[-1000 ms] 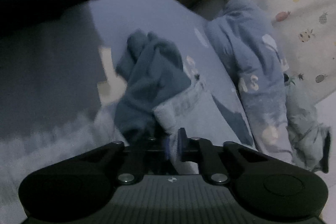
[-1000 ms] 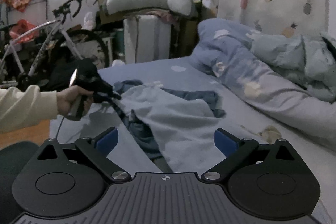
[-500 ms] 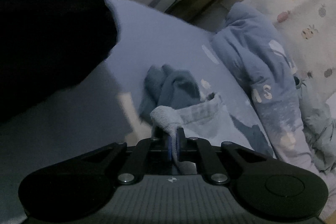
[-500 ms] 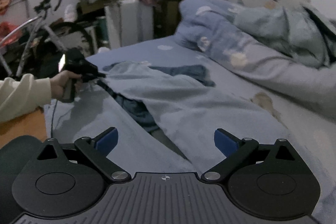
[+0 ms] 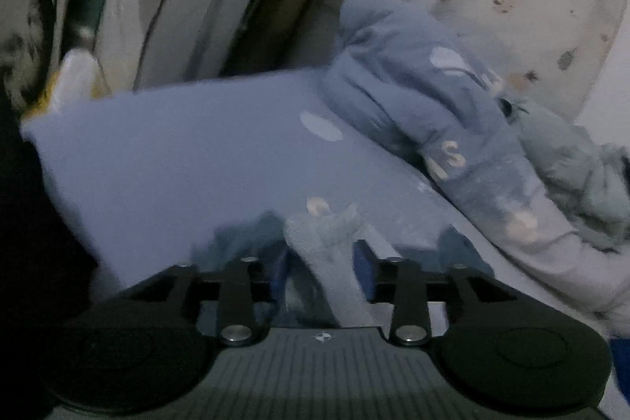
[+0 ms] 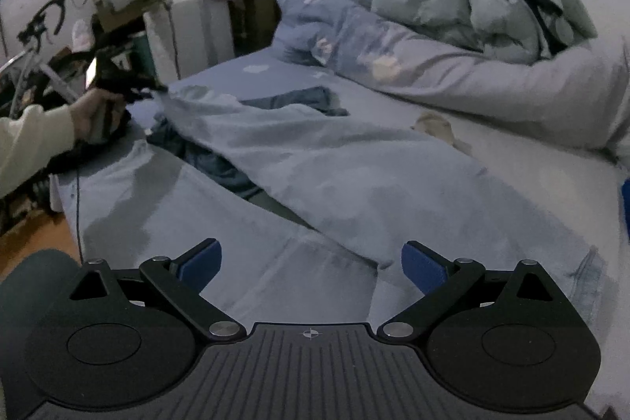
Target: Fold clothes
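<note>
The pale blue garment (image 6: pixel 315 176) is found spread lengthwise on the bed (image 6: pixel 512 160), not yet folded; its end lies between the opening jaws of the left gripper (image 5: pixel 319 258), unpressed; the right gripper (image 6: pixel 311 262) is held wide and empty above it; all folds are judged outstanding.

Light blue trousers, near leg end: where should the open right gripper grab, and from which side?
Grip the hem corner of the light blue trousers, at the flat leg end just ahead of the right gripper. Come in low from the near bed edge, one finger sliding under. That leg lies flat with its edge free. The left gripper is opening at the far end, cloth between its jaws.
</note>
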Demonstrator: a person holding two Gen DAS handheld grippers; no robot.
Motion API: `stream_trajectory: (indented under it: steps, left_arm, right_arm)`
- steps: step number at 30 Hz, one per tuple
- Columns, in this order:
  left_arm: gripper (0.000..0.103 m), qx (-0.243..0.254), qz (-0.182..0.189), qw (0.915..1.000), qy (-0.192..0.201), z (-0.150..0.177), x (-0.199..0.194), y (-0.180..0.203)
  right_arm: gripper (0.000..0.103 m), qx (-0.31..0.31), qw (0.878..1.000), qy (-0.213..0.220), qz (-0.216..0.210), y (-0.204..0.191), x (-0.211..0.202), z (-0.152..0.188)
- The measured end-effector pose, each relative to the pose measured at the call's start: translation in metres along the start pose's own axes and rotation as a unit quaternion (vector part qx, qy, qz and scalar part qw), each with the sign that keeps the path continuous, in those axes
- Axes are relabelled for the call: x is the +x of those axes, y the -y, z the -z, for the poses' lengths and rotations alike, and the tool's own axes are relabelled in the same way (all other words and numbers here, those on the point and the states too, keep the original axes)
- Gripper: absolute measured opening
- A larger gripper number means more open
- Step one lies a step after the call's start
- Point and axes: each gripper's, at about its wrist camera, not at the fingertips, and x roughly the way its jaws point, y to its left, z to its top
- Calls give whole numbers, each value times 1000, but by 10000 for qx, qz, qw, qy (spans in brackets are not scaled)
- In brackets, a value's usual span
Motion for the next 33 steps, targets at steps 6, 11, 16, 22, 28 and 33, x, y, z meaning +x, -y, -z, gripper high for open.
stream_trajectory:
  steps: [6, 11, 16, 22, 28, 33]
  left_arm:
    - [72, -565, -848, 9933, 551, -18, -22, 3]
    - [72, 161, -34, 9997, -188, -16, 29, 13]
    - [69, 574, -149, 9962, -641, -6, 88, 34]
    - [20, 683, -300, 9925, -970, 1, 124, 39]
    - [17, 244, -188, 9989, -363, -13, 130, 36]
    - [17, 179, -166, 9997, -92, -12, 139, 30]
  right_arm:
    - [99, -20, 9998, -99, -153, -9, 17, -9]
    - [99, 108, 9993, -43, -365, -13, 39, -19]
    - [99, 224, 9985, -95, -496, -24, 54, -23]
    - [99, 358, 9980, -220, -463, -31, 60, -20]
    - [99, 500, 9978, -246, -373, -29, 68, -19]
    - [99, 511, 9979, -195, -337, -30, 71, -18]
